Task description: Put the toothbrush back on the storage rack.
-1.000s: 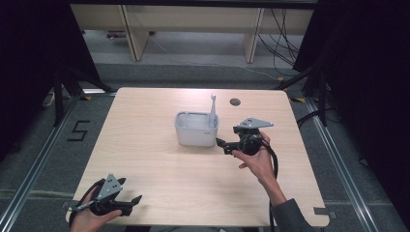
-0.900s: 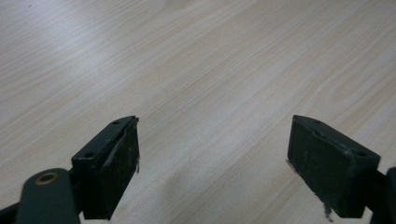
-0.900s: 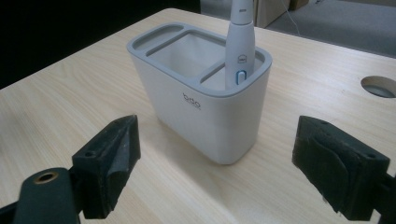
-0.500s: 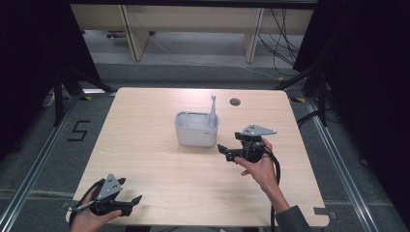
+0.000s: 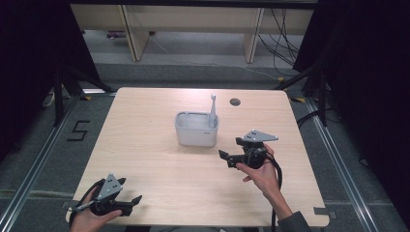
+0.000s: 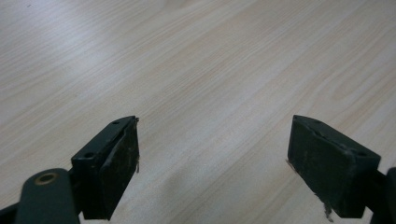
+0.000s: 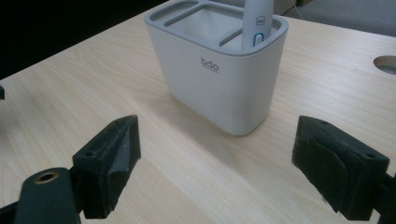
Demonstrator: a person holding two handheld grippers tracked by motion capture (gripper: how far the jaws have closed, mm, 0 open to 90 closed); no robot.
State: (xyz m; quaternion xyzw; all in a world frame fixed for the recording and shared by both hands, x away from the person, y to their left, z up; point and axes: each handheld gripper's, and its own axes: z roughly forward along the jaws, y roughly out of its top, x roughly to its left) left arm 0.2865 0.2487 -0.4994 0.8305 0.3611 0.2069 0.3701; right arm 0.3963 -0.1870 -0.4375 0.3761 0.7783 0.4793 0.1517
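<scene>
A white holder [image 5: 195, 128] [image 7: 219, 79] with slotted compartments stands near the middle of the wooden table [image 5: 145, 121]. A white toothbrush [image 5: 212, 110] [image 7: 257, 23] stands upright in its right slot. My right gripper [image 5: 224, 158] [image 7: 217, 161] is held open a little to the right of and nearer than the holder, jaws empty and pointing left toward it. My left gripper [image 5: 134, 202] [image 6: 212, 161] rests open at the table's near left edge, with bare wood between its jaws.
A round cable hole [image 5: 235, 102] [image 7: 386, 63] sits in the table behind the holder. Shelving [image 5: 193, 21] stands on the floor beyond the far edge. Black cables [image 5: 278, 169] trail from the right gripper toward the near edge.
My right gripper has drawn back from the holder, moving nearer and slightly right. The left gripper has stayed put.
</scene>
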